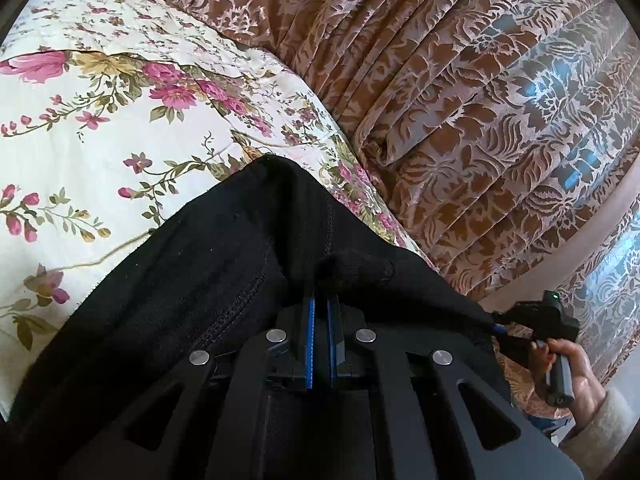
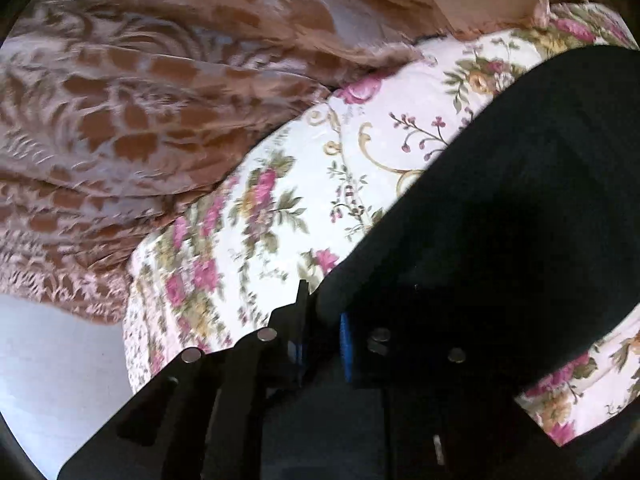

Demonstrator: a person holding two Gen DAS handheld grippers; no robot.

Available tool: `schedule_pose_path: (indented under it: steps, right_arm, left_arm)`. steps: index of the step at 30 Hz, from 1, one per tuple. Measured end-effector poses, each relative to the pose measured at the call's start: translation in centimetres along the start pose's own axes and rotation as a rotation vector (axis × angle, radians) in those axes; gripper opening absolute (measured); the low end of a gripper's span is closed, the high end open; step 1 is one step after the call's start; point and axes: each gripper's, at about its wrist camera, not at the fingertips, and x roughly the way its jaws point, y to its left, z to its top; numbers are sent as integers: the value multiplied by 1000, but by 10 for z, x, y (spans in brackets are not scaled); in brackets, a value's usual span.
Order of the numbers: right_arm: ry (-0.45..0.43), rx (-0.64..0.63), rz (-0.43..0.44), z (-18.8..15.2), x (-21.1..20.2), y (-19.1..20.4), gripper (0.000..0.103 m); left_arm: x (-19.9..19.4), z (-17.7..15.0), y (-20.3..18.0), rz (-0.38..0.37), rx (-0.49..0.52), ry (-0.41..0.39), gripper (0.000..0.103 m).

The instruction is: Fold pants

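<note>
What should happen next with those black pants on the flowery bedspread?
Probably lift both ends together and carry them across to fold. The left hand-held gripper is clamped on the black pants, and the right hand-held gripper pinches their edge over the bedspread.

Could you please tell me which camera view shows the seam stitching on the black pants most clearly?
The left wrist view: the pants lie sharp and lit there, with the stitched seam running toward the left gripper. In the right wrist view they are a dark, blurred mass without visible stitching.
</note>
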Motion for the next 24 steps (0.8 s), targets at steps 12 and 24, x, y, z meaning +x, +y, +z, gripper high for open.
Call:
schedule_pose_path:
  steps: [12, 24]
  right_arm:
    - [-165, -231, 229, -131, -99, -26, 12]
    - [-221, -464, 79, -228, -52, -66, 12]
  left_arm:
    - [-83, 31, -4, -183, -110, -168, 4]
    - [-110, -21, 26, -131, -193, -76, 16]
